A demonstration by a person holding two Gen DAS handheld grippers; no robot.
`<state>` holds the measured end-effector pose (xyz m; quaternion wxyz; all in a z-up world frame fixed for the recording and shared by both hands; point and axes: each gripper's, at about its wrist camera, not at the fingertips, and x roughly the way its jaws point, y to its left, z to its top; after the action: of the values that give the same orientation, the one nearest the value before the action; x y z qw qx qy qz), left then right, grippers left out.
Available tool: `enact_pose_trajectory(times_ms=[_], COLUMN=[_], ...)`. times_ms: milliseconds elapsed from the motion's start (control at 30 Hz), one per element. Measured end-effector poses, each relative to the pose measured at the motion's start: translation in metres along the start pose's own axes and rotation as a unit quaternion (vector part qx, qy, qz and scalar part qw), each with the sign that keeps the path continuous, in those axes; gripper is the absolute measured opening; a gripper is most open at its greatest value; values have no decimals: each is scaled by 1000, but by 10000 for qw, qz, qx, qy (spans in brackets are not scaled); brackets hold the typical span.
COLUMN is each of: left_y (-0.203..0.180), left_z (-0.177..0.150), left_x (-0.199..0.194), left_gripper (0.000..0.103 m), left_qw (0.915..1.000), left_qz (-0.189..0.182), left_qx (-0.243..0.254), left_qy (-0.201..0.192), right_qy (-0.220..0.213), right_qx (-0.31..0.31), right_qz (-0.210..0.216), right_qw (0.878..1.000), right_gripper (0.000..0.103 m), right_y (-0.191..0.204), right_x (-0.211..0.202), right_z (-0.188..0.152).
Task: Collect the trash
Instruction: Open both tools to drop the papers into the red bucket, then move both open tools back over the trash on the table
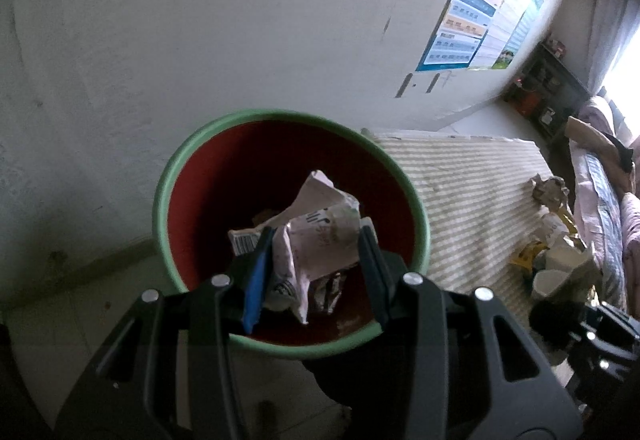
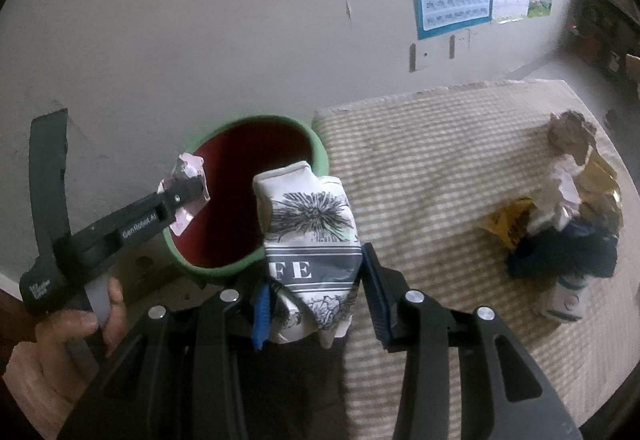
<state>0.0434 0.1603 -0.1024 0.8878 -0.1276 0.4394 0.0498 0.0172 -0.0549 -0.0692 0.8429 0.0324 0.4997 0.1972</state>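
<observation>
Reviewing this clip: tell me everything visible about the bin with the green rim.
The bin is a round, plastic-looking bucket with a pale green rim and outside and a dark red interior. It stands upright and open on the floor by the whitish wall, next to the striped cloth. It looks mostly empty; the bottom is only partly visible. The left gripper holds a crumpled pink wrapper over its mouth; whether anything touches the rim is unclear.
</observation>
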Motion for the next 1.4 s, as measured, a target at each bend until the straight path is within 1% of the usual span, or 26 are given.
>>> enact_pose_trajectory(times_ms=[433,767,867,933,967,1000,1067,1133,1167,1300,1400], left_y=[24,29,29,29,29,29,31,32,33,34,27], left_z=[9,19,20,20,21,21,21,21,21,18,16], left_x=[8,17,19,21,22,23,22,21,21,18,15], left_gripper=[41,41,41,43,50,60,67,74,75,75,75], left_qw=[9997,9995,9994,9993,9992,9991,9988,9984,9983,9983,9987], left_qz=[248,302,335,369,389,424,466,525,544,524,467], left_qx=[-46,-43,-47,-52,-54,-66,-113,-165,-178,-230,-193], left_qy=[-27,-3,1,-9,-1,-15,-75,-111,-114,-62,-42], right_qy=[-39,-3,26,54,63,71,60,47,38,-70,-169], right_qx=[-504,-608,-641,-652,-645,-620,-552,-514,-500,-449,-301], right_qz=[91,254,289,325,324,343,399,436,454,477,467], right_qw=[9987,9978,9975,9973,9974,9975,9977,9977,9977,9978,9983], right_gripper=[38,38,40,40,40,44,48,48,48,48,48], right_y=[36,47,49,50,50,49,46,46,45,43,33], right_x=[31,51,57,61,62,63,63,63,62,52,39], right_z=[37,59,63,64,64,64,64,64,65,64,59])
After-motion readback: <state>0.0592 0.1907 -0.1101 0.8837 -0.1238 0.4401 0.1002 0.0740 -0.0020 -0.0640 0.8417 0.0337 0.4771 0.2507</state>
